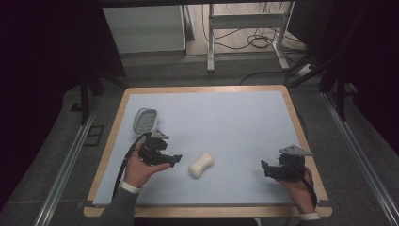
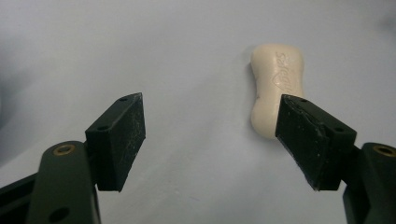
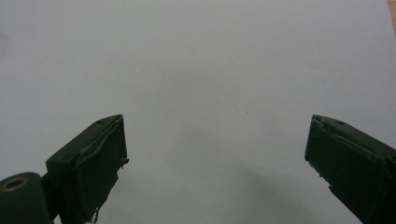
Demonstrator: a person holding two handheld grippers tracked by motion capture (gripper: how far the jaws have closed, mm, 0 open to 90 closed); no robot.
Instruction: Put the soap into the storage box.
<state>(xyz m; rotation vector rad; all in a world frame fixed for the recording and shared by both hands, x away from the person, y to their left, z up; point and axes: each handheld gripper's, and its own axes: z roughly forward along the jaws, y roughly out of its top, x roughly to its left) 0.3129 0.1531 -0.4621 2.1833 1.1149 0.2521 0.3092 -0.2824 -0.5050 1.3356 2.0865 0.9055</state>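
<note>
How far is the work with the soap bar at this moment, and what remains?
Nothing looks finished: the cream, waisted bar of soap lies loose on the pale blue table mat, apart from the grey oval soap dish. In hand: the left tongs stand open beside the bar, gripping nothing. The right tongs are open over bare mat. Left, probably: gripping the bar and carrying it, perhaps to the dish.

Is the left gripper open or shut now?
Open. The left gripper has its jaws spread wide with bare table between them; the soap bar lies beyond the right jaw, not gripped.
</note>
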